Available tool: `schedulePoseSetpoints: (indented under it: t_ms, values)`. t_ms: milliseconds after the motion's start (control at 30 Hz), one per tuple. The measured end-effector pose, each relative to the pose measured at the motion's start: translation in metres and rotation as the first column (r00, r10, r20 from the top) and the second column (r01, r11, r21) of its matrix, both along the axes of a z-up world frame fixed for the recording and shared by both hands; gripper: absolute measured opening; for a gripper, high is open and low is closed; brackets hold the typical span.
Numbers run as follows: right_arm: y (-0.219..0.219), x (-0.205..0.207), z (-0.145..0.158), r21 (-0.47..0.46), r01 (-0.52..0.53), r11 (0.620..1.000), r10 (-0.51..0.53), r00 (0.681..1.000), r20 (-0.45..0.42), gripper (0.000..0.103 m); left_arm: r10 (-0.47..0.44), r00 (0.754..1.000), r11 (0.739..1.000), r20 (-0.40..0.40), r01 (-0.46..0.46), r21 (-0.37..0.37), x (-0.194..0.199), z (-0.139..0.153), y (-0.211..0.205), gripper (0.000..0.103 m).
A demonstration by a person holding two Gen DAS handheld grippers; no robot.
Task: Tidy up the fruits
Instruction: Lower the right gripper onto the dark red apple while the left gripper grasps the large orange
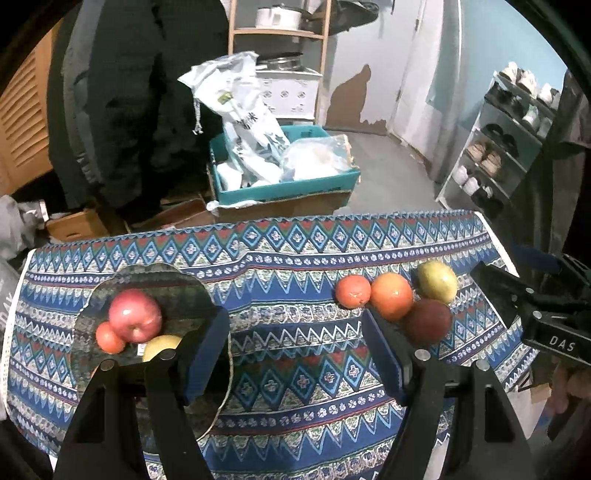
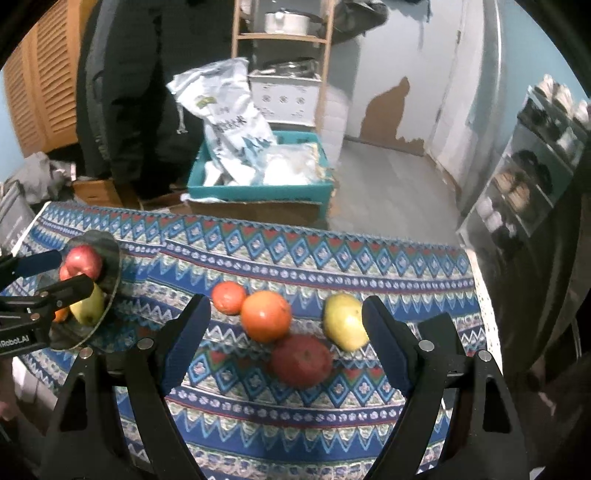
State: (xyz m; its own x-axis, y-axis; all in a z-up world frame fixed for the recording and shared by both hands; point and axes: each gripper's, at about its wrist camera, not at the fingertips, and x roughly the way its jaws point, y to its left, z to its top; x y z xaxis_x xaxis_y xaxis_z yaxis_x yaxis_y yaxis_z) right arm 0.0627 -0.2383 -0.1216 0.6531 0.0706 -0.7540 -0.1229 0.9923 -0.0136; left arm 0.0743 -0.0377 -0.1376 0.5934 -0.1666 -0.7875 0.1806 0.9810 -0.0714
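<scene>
A glass plate [image 1: 173, 284] on the left of the patterned table holds a red apple [image 1: 135, 314], a small orange fruit [image 1: 109, 336] and a yellow fruit [image 1: 160, 347]. To the right lie a small tangerine [image 1: 352, 291], an orange [image 1: 391, 295], a dark red fruit [image 1: 428, 320] and a yellow-green mango [image 1: 437, 280]. My left gripper [image 1: 295, 332] is open and empty over the cloth between plate and loose fruits. My right gripper [image 2: 286, 325] is open and empty, hovering above the orange [image 2: 266, 315], dark red fruit [image 2: 301, 360] and mango [image 2: 343, 321]. The plate [image 2: 110, 258] shows at far left there.
The table carries a blue patterned cloth [image 1: 295, 387]. Behind it on the floor stands a teal crate [image 1: 280, 184] with white bags. A shoe rack [image 1: 509, 147] is at the right, a wooden shelf [image 1: 277, 33] at the back. A person in dark clothes [image 1: 122, 110] stands beyond the table.
</scene>
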Motion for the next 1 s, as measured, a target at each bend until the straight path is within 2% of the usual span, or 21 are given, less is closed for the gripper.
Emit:
schedulePoseSetpoints:
  t_ms: [133,567,1000]
  values:
    - [-0.012,0.005,-0.016,0.007,0.015,1.000,-0.014,0.999,-0.034,0.084,-0.009,0.999,1.000,-0.031,0.010,0.012,0.006,-0.013,-0.010,0.076]
    - [-0.031,0.027,-0.097,0.018,0.028,0.999,-0.023,0.977,-0.212,0.084,-0.046,0.993,0.997,-0.109,0.053,0.057,0.018,-0.051,-0.036,0.076]
    - [-0.029,0.040,-0.147,0.087,0.000,0.996,0.025,0.957,-0.288,0.084,-0.067,0.986,0.992,-0.153,0.082,0.091,0.022,-0.081,-0.047,0.076]
